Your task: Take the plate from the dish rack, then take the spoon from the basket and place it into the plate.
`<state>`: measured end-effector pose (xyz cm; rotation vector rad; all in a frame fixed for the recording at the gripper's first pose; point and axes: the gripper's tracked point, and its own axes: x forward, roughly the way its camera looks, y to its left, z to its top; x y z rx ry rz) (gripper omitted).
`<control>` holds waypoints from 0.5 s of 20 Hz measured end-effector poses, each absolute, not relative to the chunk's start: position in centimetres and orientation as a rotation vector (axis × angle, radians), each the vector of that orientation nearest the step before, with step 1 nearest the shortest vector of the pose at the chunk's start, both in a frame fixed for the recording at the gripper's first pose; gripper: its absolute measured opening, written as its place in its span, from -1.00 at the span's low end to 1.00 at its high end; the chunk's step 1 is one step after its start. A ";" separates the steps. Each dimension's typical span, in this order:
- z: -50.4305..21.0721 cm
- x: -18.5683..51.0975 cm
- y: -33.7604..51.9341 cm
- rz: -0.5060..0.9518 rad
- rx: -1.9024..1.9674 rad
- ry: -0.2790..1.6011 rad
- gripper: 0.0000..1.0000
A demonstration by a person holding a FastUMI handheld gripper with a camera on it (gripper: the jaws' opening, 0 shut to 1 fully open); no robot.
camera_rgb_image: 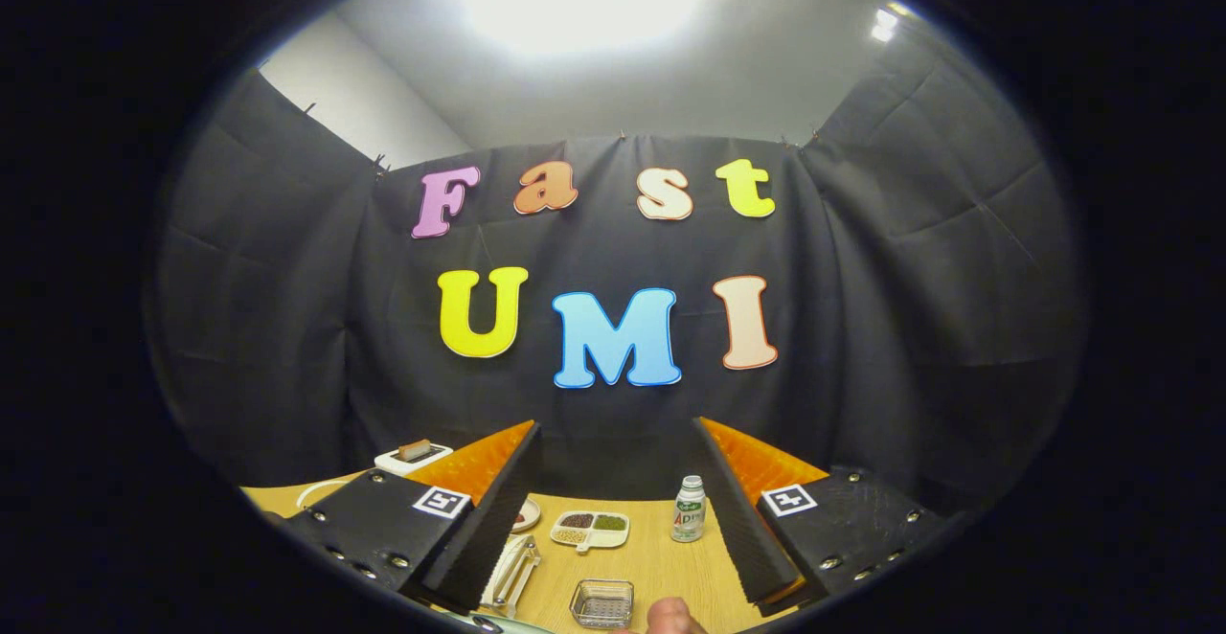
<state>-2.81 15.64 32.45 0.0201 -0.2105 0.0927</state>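
Observation:
My gripper [618, 428] is open, its fingers spread wide and raised above a wooden table [661, 567], with nothing between them. Low between the fingers stands a small square mesh basket [601, 603]; I cannot make out what is in it. A white wire dish rack [510, 572] stands just left of the basket, partly hidden behind the left finger [488, 509]. Behind the rack a small round dish [526, 515] peeks out beside that finger. A person's fingertip [672, 616] shows just right of the basket.
Beyond the basket are a white divided dish of beans [591, 530] and a small bottle with a white cap [688, 509]. A white flat device [413, 458] sits at the table's far left. Black cloth walls close the booth behind the table.

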 end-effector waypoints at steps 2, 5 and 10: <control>32.1 -2.9 15.7 0.098 0.018 -0.199 0.90; 30.5 -2.8 14.7 0.082 0.019 -0.160 0.90; 28.3 -2.5 12.0 0.064 0.026 -0.127 0.90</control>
